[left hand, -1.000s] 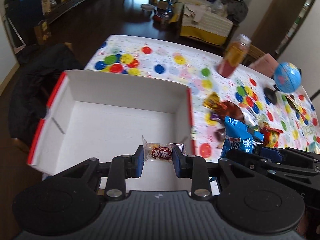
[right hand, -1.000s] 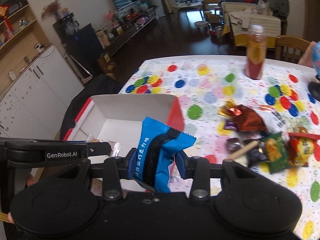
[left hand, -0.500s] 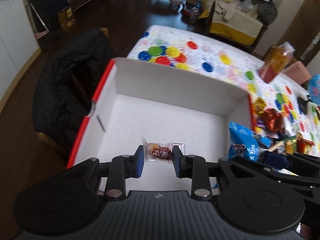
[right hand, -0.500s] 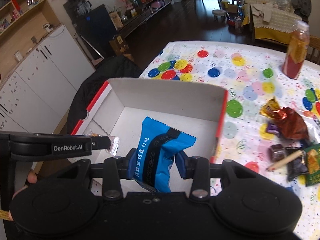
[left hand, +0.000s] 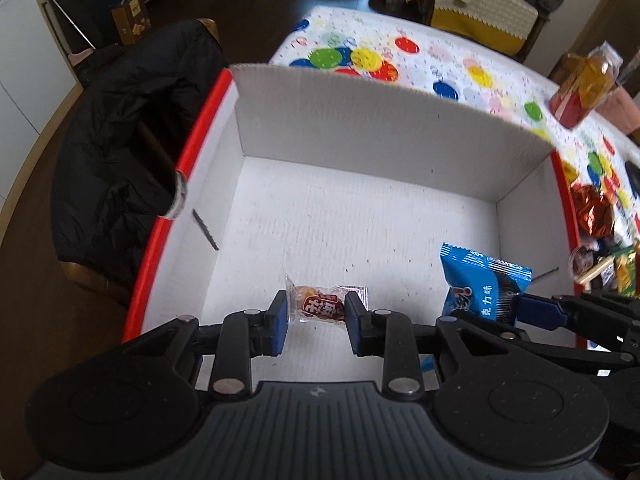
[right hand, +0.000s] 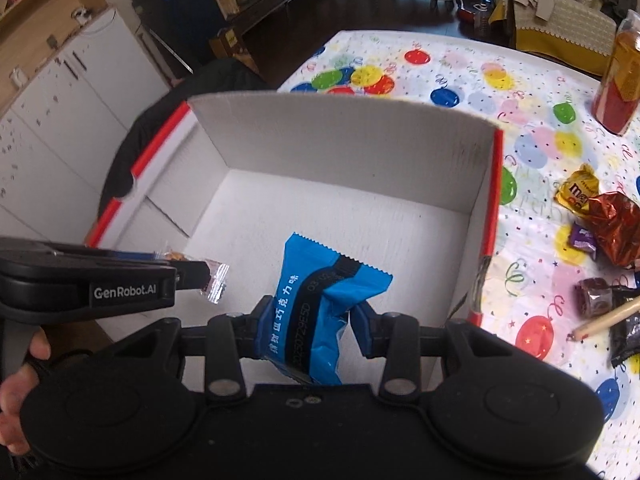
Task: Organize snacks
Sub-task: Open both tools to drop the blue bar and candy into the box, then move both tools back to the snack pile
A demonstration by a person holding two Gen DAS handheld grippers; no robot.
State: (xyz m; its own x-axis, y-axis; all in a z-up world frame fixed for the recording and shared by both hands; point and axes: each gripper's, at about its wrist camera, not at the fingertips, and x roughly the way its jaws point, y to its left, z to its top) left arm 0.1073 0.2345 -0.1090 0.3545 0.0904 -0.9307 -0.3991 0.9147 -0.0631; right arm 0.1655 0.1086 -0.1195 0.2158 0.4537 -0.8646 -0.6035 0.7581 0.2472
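A white cardboard box with red edges (left hand: 380, 136) (right hand: 344, 140) stands open on the dotted tablecloth. My left gripper (left hand: 316, 314) is shut on a small clear-wrapped candy (left hand: 320, 306) and holds it over the box's near left part. My right gripper (right hand: 310, 322) is shut on a blue snack packet (right hand: 320, 300) and holds it over the box's near right part. The packet also shows in the left wrist view (left hand: 482, 284), and the candy's wrapper end in the right wrist view (right hand: 216, 280).
Several loose snacks (right hand: 600, 220) lie on the cloth right of the box, with a wooden stick (right hand: 608, 316). An orange drink bottle (right hand: 618, 76) stands at the far right. A chair with a black jacket (left hand: 120, 152) is left of the table.
Both grippers have moved forward and down over the box, which now fills both views. Each still holds its snack.
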